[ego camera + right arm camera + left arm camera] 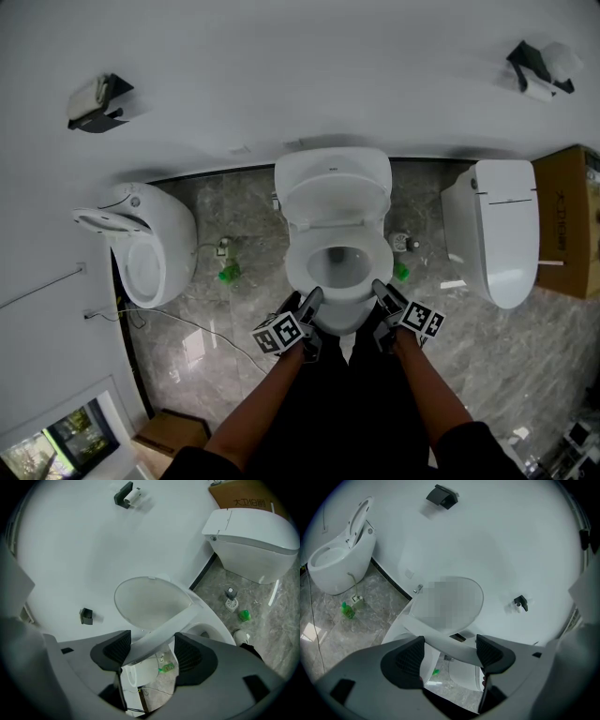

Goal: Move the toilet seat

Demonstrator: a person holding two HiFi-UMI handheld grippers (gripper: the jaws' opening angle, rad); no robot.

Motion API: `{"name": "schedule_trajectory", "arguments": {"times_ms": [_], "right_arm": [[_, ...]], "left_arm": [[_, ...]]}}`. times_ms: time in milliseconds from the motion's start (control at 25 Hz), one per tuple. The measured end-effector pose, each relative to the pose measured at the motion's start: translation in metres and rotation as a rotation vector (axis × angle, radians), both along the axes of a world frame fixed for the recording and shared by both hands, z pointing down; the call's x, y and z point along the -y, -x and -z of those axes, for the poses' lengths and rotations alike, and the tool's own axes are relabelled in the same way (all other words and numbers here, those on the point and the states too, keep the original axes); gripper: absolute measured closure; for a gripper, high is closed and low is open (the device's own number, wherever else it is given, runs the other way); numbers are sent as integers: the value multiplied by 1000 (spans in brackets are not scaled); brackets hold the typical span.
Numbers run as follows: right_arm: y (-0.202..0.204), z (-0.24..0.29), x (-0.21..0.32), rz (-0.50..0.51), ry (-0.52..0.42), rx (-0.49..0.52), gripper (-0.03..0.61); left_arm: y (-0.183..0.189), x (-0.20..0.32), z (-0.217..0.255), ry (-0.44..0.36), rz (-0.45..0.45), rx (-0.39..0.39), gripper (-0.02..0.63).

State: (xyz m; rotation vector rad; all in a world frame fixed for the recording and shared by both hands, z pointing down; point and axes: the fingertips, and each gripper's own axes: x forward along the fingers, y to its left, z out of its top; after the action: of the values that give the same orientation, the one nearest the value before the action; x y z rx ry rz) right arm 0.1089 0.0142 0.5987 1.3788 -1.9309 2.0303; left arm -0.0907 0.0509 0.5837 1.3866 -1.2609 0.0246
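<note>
The white toilet (337, 305) stands at the middle of the back wall, its lid (333, 192) upright against the wall. Its seat (298, 267) rings the bowl. My left gripper (309, 302) is at the seat's front left and my right gripper (384, 292) at its front right. In the left gripper view the seat's rim (445, 641) runs slantwise across the gap of the left gripper (450, 651), whose jaws stand wide. The right gripper view shows the same: the seat rim (159, 634) crosses the wide jaws of the right gripper (151, 651), below the lid (145, 599).
A second toilet (150, 253) with its seat up stands to the left, a closed one (502, 239) to the right beside a cardboard box (567, 220). Green bottles (228, 274) (401, 272) sit on the marble floor beside the bowl. A cable (169, 319) trails at left.
</note>
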Motion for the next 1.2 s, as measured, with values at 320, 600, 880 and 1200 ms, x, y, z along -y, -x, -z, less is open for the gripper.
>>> {"name": "schedule_trajectory", "arguments": {"times_ms": [320,600,880,1200], "right_arm": [[1,4,4,-6,-40,35,301],[0,9,5,33,-85,106,298],[2,11,4,134,-109,96,296],[6,15,-6,266,-225,80,295]], "left_arm": [[2,6,2,-8,21,-1,272],[2,10,5,-12,34,1,272],[2,11,4,-14,35,1,272],[3,18,7,-17,41,0,270]]}}
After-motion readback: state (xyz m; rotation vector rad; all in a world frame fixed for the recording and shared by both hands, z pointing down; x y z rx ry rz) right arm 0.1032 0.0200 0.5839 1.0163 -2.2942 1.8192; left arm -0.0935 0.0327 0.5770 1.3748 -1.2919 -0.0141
